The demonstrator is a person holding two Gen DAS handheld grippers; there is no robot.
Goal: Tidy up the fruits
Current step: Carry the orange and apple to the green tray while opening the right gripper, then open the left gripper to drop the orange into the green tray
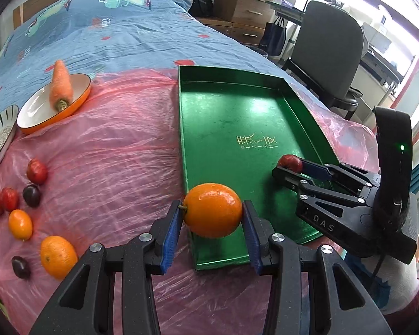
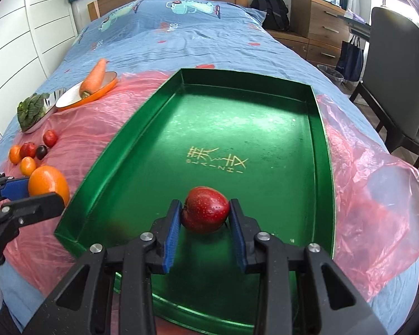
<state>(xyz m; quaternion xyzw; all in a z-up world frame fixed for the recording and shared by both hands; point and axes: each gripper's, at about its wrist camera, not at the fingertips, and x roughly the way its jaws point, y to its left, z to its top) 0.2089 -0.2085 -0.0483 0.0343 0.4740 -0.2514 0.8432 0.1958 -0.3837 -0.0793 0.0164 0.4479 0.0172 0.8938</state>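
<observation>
Right now my left gripper (image 1: 212,215) has its blue pads pressed on both sides of an orange (image 1: 212,213), poised over the near left rim of the green tray (image 1: 226,106), presumably so the fruit goes in as a sorted group. The orange's stem nub points left against one pad, so its axis lies across the fingers. My right gripper (image 2: 204,214) brackets a red apple (image 2: 205,209) low over the tray's near floor (I cannot tell whether it already rests there); the pads look in contact on both sides, the stem dimple facing left. Loose fruit (image 1: 59,256) waits on the pink plastic sheet (image 1: 120,153) at near left, a carrot (image 1: 60,83) in its orange bowl (image 1: 81,99) beyond.
</observation>
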